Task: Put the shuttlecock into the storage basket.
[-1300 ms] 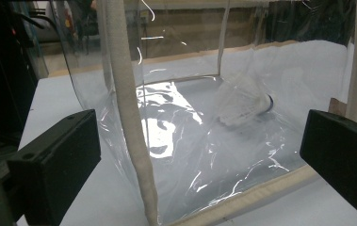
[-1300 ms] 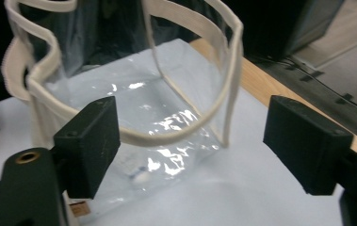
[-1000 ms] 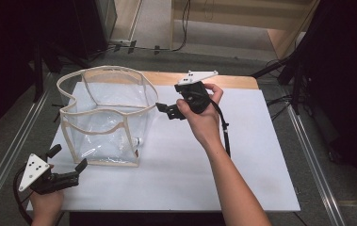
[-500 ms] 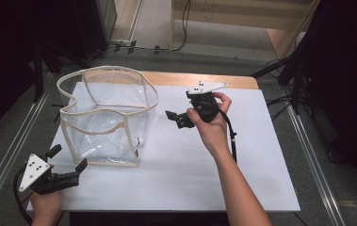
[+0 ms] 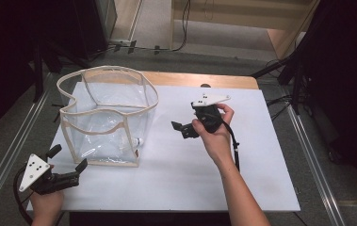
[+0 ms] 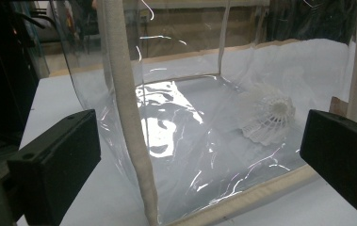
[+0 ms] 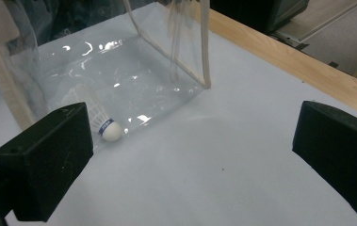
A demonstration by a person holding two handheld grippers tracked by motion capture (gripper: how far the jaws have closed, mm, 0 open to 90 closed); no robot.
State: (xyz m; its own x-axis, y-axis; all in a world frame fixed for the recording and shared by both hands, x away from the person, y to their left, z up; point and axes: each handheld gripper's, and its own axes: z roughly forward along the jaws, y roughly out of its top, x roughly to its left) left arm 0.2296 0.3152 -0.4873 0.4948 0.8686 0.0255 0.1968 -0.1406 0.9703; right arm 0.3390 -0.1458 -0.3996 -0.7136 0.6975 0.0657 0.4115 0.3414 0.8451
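Nearest to us, at the table's front left corner, our left gripper rests low with its jaws spread wide, holding nothing. It points at the bag's near corner, which stands just beyond the jaw tips and apart from them.

The bag is clear plastic with cream trim, standing upright and open at the top on the left half of the white table. Inside it, on the floor by the right-hand wall, lies the shuttlecock. It is on its side, long axis level with the table. In the right gripper view its white cork with a blue band points out toward the bag's wall and our right gripper, feathers trailing back into the bag.

Farther in, right of the bag, our right gripper is held above the table. Its jaws are spread, empty, and aimed left at the bag's lower wall, well apart from it.
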